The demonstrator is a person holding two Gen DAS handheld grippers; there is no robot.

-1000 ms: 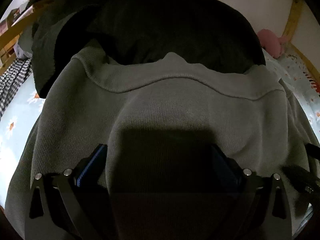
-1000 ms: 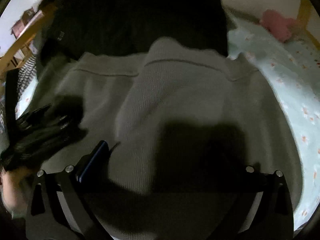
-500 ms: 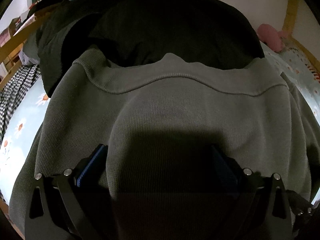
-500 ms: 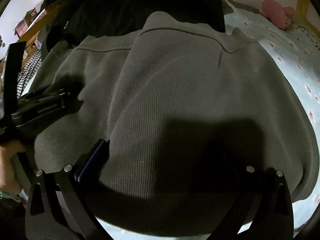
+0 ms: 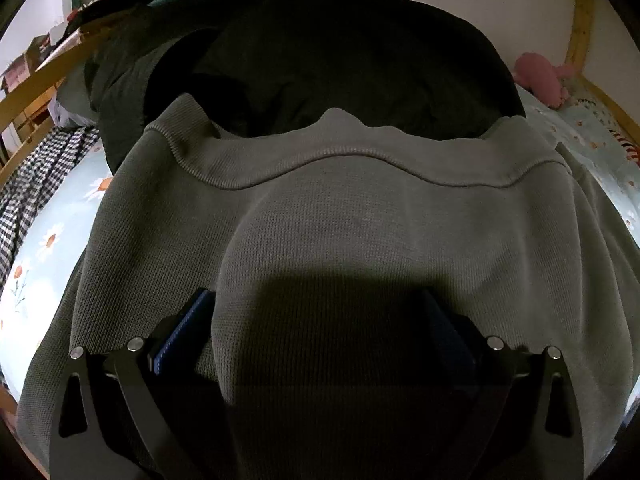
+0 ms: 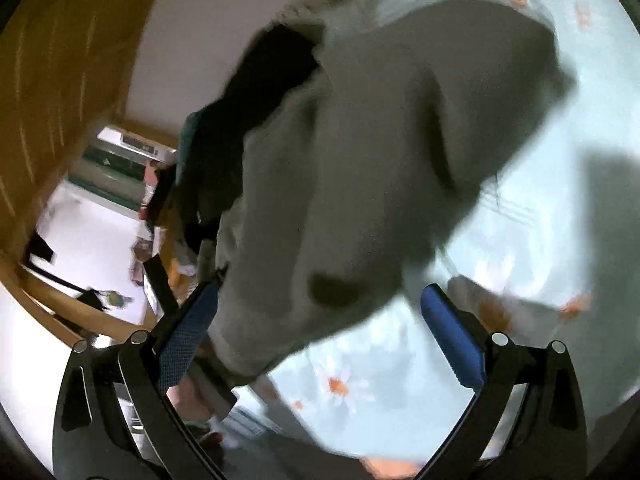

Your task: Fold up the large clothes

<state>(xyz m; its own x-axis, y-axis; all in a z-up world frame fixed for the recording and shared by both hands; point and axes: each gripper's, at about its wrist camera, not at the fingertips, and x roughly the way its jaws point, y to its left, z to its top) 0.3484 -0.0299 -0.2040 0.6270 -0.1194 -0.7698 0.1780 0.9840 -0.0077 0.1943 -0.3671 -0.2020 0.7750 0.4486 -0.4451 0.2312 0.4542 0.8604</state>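
Observation:
A grey knit sweatshirt point(image 5: 340, 220) lies on the bed with its ribbed hem away from me. My left gripper point(image 5: 316, 320) sits low on it with the jaws wide apart, and a hump of the grey cloth bulges up between the two blue pads point(image 5: 188, 328). The right wrist view is tilted and blurred. There my right gripper point(image 6: 320, 328) is open, the sweatshirt point(image 6: 360, 160) hangs just beyond its left finger, and flowered sheet shows between the pads.
A heap of black clothing point(image 5: 340, 60) lies behind the sweatshirt. A checked cloth point(image 5: 36, 184) sits at the left, a pink plush toy point(image 5: 540, 80) at the far right. Wooden bed rails point(image 5: 580, 32) border the light blue daisy sheet point(image 6: 540, 220).
The right gripper has swung away and rolled, and the grey cloth that filled its gap now lies off to the side. The left gripper has barely shifted.

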